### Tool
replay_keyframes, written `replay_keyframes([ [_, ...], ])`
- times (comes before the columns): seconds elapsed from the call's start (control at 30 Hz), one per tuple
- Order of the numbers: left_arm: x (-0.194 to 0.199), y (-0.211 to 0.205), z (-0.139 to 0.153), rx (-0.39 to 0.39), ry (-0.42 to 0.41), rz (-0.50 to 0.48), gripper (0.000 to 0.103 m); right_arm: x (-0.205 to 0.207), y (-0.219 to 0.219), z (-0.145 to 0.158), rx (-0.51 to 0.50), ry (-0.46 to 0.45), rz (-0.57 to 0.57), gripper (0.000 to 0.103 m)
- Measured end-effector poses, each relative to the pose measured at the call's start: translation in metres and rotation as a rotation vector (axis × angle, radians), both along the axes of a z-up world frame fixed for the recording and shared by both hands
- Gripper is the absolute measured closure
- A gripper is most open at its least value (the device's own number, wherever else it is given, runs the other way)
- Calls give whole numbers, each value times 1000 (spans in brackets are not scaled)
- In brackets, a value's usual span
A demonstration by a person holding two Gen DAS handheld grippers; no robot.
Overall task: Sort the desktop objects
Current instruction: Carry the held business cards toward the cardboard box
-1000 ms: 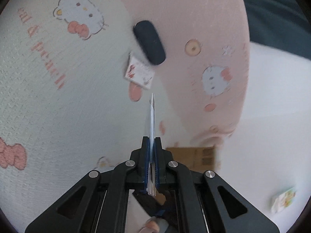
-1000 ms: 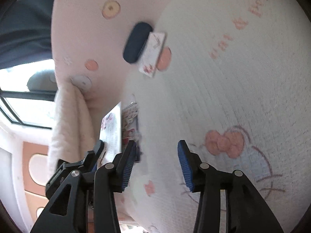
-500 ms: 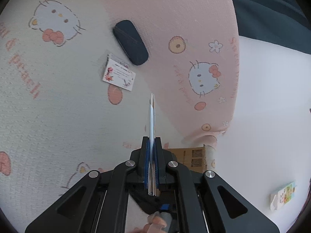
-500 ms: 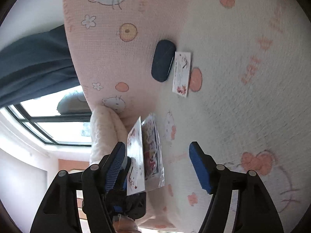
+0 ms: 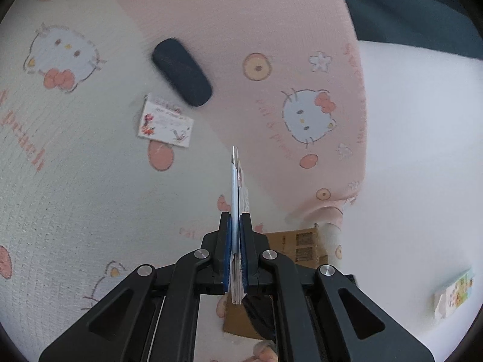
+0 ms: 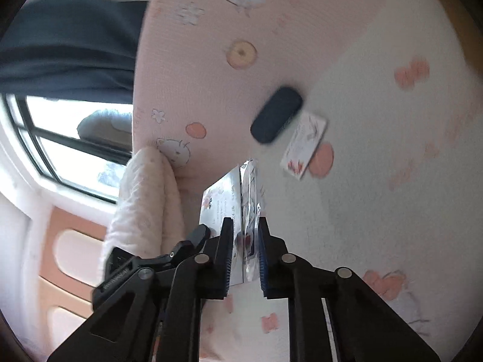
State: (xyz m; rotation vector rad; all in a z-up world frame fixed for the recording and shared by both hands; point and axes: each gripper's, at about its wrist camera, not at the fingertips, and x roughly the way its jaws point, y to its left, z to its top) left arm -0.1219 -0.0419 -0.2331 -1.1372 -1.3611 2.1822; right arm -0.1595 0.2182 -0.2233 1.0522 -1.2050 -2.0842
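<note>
Mid-sort: our left gripper (image 5: pixel 235 241) is clamped on a card packet (image 5: pixel 237 187); our right gripper (image 6: pixel 245 253) just closed onto its plastic sleeve (image 6: pixel 250 199). A dark case (image 5: pixel 181 71) and a loose card (image 5: pixel 165 124) remain mid-blanket (image 5: pixel 75 181).

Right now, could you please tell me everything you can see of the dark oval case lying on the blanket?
The dark oval case is a navy, elongated capsule with rounded ends and a matt, slightly textured shell. It looks shut, though no seam or hinge is clear. It lies flat and diagonally on the patterned blanket, about where the pink part meets the cream part. A small white printed card lies just beside one end; whether they touch is unclear. Neither gripper touches it.
</note>
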Motion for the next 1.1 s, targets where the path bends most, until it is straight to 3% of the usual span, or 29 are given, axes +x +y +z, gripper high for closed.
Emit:
replay_keyframes([
  [0.17,5,27,29,-50,58,-27,96,13,10,40,157,68,-5,91],
  [0.5,29,117,81,-92,177,-92,93,65,73,110,258,208,-132,91],
  [0.77,37,209,102,-136,213,-188,92,103,151,130,246,216,-262,91],
  [1.1,11,318,113,-121,170,-244,91,105,248,140,320,175,-310,91],
])
